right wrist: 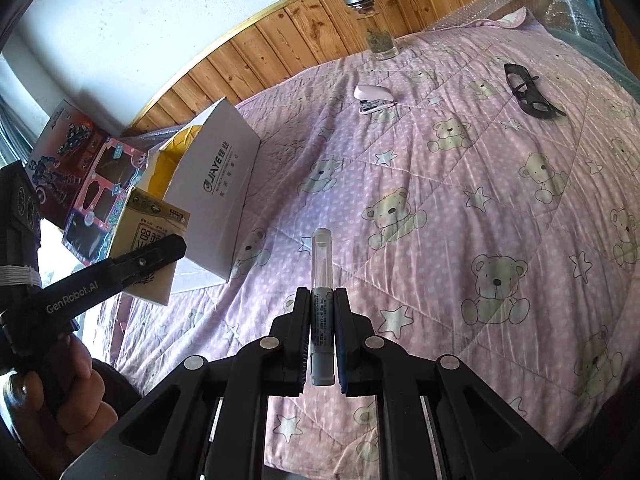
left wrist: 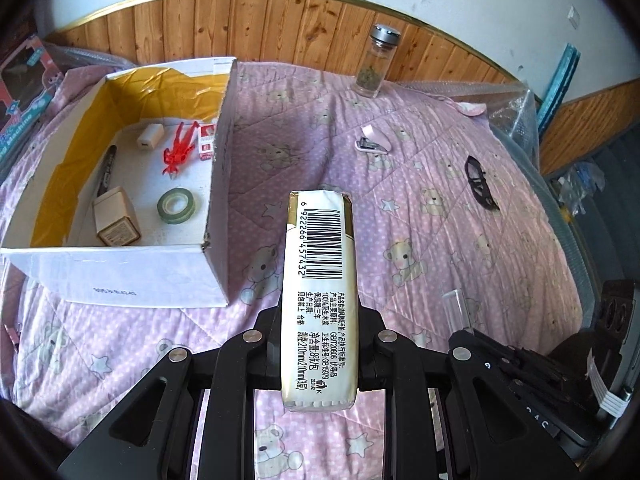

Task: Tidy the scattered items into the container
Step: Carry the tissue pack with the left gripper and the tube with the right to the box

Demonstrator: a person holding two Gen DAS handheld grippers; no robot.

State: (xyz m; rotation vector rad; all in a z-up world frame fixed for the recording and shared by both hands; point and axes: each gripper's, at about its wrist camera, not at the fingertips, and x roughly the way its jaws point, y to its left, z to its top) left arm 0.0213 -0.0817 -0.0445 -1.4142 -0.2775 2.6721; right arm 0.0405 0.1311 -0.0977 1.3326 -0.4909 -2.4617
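Observation:
My left gripper [left wrist: 319,316] is shut on a cream tissue pack [left wrist: 319,288] with a barcode, held above the pink bedspread just right of the white cardboard box [left wrist: 218,216]. The box holds a red figure [left wrist: 178,151], a tape roll [left wrist: 176,205], a marker, a white charger, a small card box and a red-and-white pack. My right gripper [right wrist: 322,308] is shut on a grey pen-like tube with a clear cap [right wrist: 322,280], above the bedspread. In the right wrist view the left gripper [right wrist: 160,256] holds the pack [right wrist: 150,232] beside the box [right wrist: 224,184].
On the bedspread lie a pink stapler [left wrist: 372,143] [right wrist: 374,98], a black eyeglass frame [left wrist: 480,184] [right wrist: 528,92] and a glass jar with a metal lid [left wrist: 374,64] [right wrist: 372,28] by the wooden wall panel. A toy package [right wrist: 92,184] stands left of the box.

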